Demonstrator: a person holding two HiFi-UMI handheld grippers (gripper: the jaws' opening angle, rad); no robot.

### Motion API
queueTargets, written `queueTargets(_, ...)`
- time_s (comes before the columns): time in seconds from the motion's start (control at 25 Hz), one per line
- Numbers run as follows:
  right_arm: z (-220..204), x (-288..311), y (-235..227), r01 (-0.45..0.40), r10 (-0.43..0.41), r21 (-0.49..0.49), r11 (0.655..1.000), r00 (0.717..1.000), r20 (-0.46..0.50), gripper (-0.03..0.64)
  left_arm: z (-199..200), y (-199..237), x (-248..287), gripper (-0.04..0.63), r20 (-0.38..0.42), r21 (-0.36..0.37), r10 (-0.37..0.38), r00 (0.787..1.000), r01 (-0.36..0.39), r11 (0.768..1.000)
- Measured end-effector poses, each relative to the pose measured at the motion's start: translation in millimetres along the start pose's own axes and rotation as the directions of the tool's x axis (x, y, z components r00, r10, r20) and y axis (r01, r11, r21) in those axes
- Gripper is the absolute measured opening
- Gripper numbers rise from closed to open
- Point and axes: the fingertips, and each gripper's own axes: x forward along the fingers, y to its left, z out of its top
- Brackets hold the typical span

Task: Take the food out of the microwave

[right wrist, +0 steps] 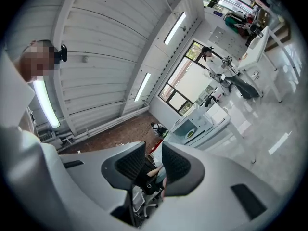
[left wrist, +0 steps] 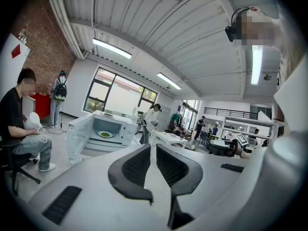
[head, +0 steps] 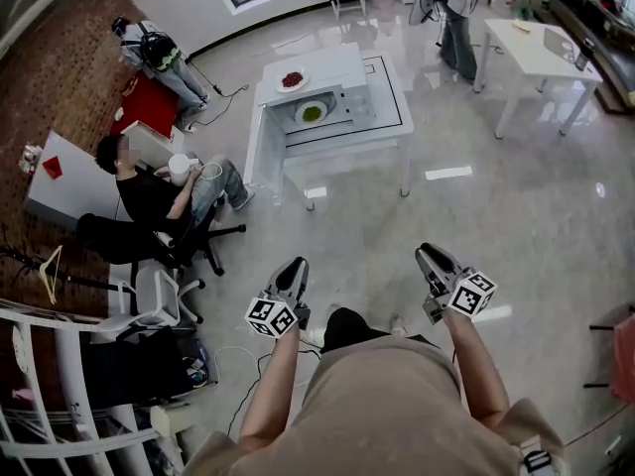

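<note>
A white microwave [head: 327, 92] stands on a low white table [head: 397, 132] across the room, its door [head: 260, 147] swung open to the left. Inside lies a plate of green food [head: 312, 113], and a plate of red food [head: 292, 80] rests on top. Both grippers hang far from it, above the floor in front of the person holding them. My left gripper [head: 295, 268] is shut with nothing in it, its pads meeting at the tips [left wrist: 153, 146]. My right gripper [head: 434, 258] stands partly open and empty [right wrist: 153, 144]. The microwave [left wrist: 113, 129] shows small beyond the left jaws.
A seated person [head: 149, 191] on a wheeled office chair is left of the microwave table. Another person [head: 159, 53] stands at the back left. A white desk [head: 536, 53] is at the back right, a white rack [head: 50, 385] at the near left. Glossy tiled floor lies between me and the microwave.
</note>
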Motion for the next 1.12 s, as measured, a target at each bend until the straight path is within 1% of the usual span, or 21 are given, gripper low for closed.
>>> queueTargets(0.24, -8, 14, -18, 0.03, -0.03, 0.012, 0.999, 0.999, -0.019, 0.095, -1, 10, 9, 0.028, -0.008, -0.017, -0.015, 1.0, 0.015, 1.0)
queueTargets(0.48, -9, 59, -26, 0.064, -0.064, 0.031, 0.997, 0.998, -0.022, 0.095, 14, 53, 34, 0.028, 0.002, -0.039, -0.048, 0.999, 0.049, 0.998)
queueTargets(0.6, -7, 94, -26, 0.079, -0.078, 0.033, 0.996, 0.996, -0.033, 0.095, 27, 82, 56, 0.028, 0.005, -0.052, -0.071, 0.997, 0.071, 0.996)
queueTargets(0.72, 0, 133, -27, 0.097, -0.096, 0.019, 0.995, 0.995, -0.041, 0.095, 43, 108, 81, 0.028, 0.002, -0.055, -0.112, 0.994, 0.112, 0.992)
queueTargets(0.96, 7, 213, -38, 0.114, -0.113, 0.022, 0.993, 0.993, -0.043, 0.095, 66, 156, 123, 0.028, -0.009, -0.036, -0.172, 0.985, 0.172, 0.984)
queueTargets(1.04, 6, 240, -37, 0.123, -0.122, 0.032, 0.992, 0.992, -0.044, 0.095, 76, 171, 132, 0.028, -0.007, -0.023, -0.19, 0.982, 0.19, 0.982)
queueTargets(1.12, 6, 265, -35, 0.132, -0.131, 0.031, 0.991, 0.991, -0.043, 0.095, 85, 185, 138, 0.028, 0.001, -0.028, -0.203, 0.979, 0.203, 0.979)
